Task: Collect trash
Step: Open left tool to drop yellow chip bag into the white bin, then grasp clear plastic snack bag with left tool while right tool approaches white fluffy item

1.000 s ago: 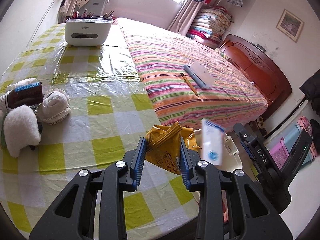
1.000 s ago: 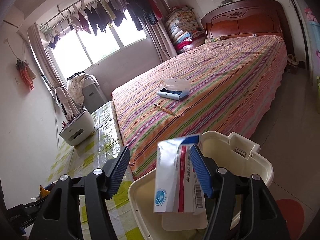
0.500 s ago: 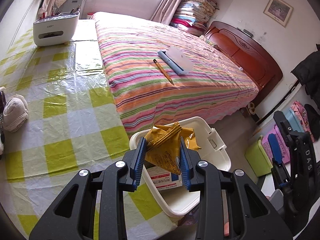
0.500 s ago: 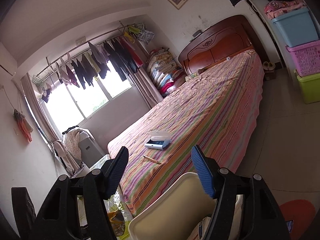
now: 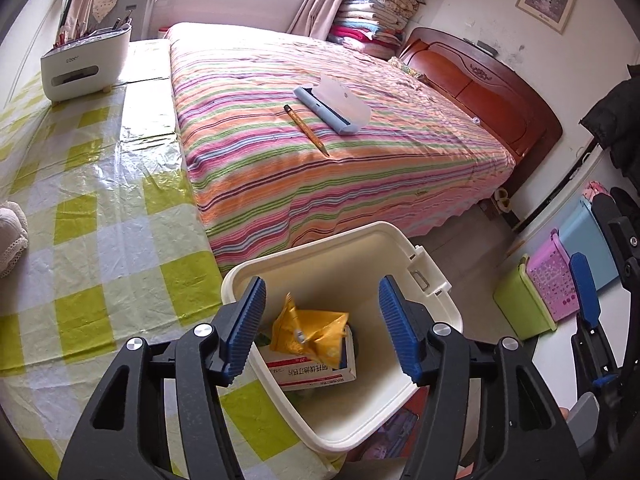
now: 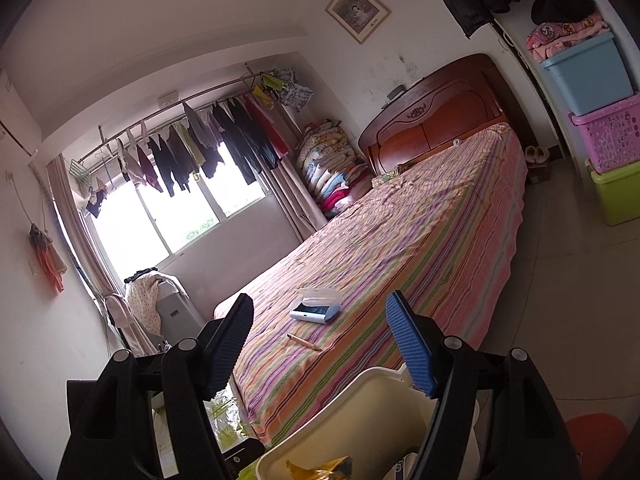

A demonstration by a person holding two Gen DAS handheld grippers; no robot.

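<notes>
A cream plastic bin stands beside the table's edge. Inside it a crumpled yellow snack wrapper lies on a white and red carton. My left gripper is open and empty, right above the bin's mouth. My right gripper is open and empty, raised above the bin and facing the bed; it also shows at the right edge of the left wrist view. The wrapper's tip shows at the bottom of the right wrist view.
A table with a green checked plastic cloth lies left of the bin, with a white organiser at the far end. A striped bed carries a pencil and a blue case. Coloured storage boxes stand at right.
My left gripper moved over the bin, opened and dropped the yellow wrapper onto the carton. My right gripper let the carton fall into the bin and rose away.
</notes>
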